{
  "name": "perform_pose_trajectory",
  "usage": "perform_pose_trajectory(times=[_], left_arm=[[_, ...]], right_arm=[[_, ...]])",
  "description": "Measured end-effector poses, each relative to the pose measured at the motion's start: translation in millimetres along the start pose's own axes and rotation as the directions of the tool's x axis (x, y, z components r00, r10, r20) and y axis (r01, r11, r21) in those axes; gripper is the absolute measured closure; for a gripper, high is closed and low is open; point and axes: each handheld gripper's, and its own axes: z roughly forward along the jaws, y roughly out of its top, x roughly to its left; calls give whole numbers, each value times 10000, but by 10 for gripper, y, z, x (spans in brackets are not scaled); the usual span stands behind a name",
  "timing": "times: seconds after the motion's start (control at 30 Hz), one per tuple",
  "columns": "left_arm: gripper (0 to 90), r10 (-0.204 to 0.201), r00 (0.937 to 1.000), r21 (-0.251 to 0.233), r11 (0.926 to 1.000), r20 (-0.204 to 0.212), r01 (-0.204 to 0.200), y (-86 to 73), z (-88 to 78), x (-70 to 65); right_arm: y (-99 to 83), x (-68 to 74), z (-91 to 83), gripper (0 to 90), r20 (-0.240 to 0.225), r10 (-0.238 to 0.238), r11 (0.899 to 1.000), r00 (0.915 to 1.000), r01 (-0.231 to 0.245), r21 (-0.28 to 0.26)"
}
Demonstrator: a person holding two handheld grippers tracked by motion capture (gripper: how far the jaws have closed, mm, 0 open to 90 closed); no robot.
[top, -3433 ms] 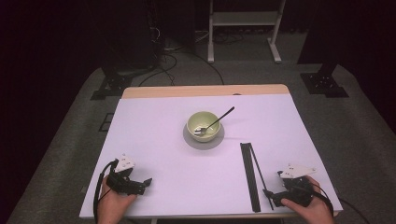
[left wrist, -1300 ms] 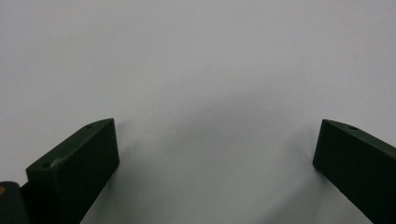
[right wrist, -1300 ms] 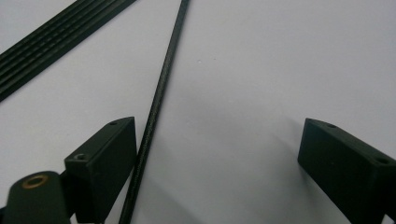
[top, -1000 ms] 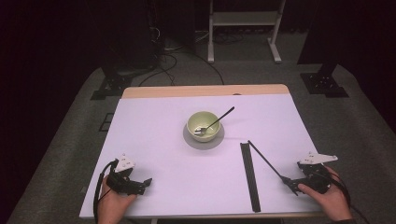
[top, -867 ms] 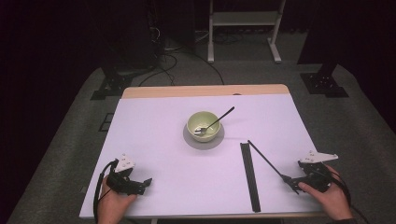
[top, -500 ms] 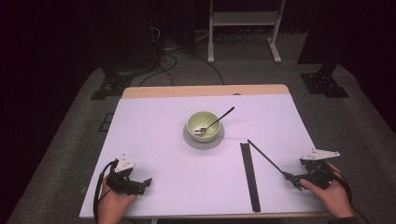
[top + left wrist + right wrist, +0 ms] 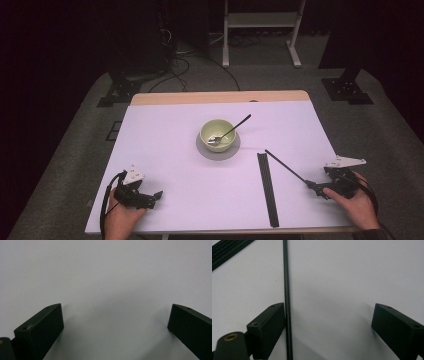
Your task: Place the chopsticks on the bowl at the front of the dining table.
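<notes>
Right tool [image 7: 316, 189] at tabletop's [image 7: 165, 150] near right corner, jaws spread wide; thin black rod [image 7: 286, 290] lies against inner face of one jaw, ungripped, angling toward bundle of flat black strips [image 7: 267, 187]. Left tool [image 7: 152, 196] at near left, jaws wide apart over bare white surface.

A thin black rod [image 7: 286, 166] lies slanted on the table, just beside the black strips [image 7: 267, 188].

Black rod [image 7: 285, 167], pale green bowl [image 7: 218, 135], white table [image 7: 165, 150]
</notes>
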Motion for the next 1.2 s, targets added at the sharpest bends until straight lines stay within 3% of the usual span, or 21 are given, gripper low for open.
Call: perform_pose_trajectory(times=[0.5,1.2], left_arm=[[0,1,10000,11,10000,8,-1,1,0,1],[0,3,10000,10,10000,7,-3,1,0,1]], right_arm=[[35,-140,39,103,162,184,9998,9997,-183,-45],[38,-133,50,119,-167,61,9998,9998,-64,-191]])
